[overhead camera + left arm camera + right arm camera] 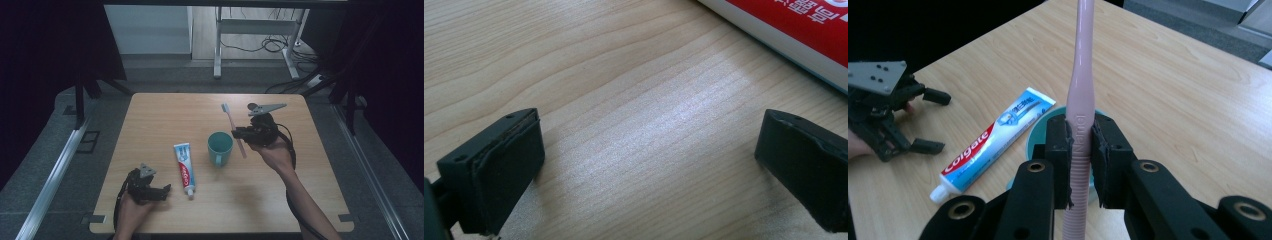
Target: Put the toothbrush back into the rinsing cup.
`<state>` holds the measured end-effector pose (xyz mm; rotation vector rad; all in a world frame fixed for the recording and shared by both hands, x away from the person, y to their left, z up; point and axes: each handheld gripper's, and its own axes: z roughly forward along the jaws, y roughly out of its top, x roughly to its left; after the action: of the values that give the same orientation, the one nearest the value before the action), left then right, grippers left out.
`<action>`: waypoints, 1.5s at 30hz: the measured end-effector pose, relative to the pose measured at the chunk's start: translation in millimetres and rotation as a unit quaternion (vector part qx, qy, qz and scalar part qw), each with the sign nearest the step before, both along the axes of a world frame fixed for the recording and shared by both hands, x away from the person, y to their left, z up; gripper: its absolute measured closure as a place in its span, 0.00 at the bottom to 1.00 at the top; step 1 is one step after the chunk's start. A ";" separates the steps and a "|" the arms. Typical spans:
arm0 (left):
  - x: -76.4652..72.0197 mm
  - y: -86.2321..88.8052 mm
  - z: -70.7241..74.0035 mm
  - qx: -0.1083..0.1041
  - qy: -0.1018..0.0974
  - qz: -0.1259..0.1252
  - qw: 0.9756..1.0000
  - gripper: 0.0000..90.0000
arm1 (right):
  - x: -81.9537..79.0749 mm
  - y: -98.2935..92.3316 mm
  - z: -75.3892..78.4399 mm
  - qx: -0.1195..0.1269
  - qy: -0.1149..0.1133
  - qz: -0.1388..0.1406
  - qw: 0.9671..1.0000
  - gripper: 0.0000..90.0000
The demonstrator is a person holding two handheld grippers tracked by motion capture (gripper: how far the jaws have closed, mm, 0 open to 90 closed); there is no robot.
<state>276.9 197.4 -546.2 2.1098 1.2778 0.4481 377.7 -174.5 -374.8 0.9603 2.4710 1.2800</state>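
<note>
We hold the toothbrush (pixel 1082 100) clamped in our right gripper (pixel 1081 160) just above the cup (pixel 220 145), left gripper (pixel 159 192) wide open and empty, and next we should lower it in handle first.

My right gripper (pixel 239 134) is lifted above the table, jaws clamped together on what they hold — the forearm stretches in from the lower right. My left gripper (pixel 161 192) sits low near the front edge, jaws spread wide.

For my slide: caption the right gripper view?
Right gripper clamps a pink toothbrush above a teal cup, beside toothpaste.
</note>
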 end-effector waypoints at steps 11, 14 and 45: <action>0.1 0.0 0.0 0.000 0.000 -0.001 1.000 0.00 | 9.5 12.8 0.2 0.012 -0.008 -0.001 1.000 0.87; 0.2 0.0 0.0 0.000 0.000 -0.001 1.000 0.00 | 12.1 16.5 -0.1 0.014 -0.010 -0.002 1.000 0.87; 0.4 0.5 0.4 0.004 0.001 -0.005 1.000 0.00 | 30.9 40.6 -12.0 0.022 -0.037 -0.018 0.999 0.87</action>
<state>277.3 197.9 -545.8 2.1223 1.2668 0.4470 408.6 -133.8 -386.8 0.9445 2.3684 1.3385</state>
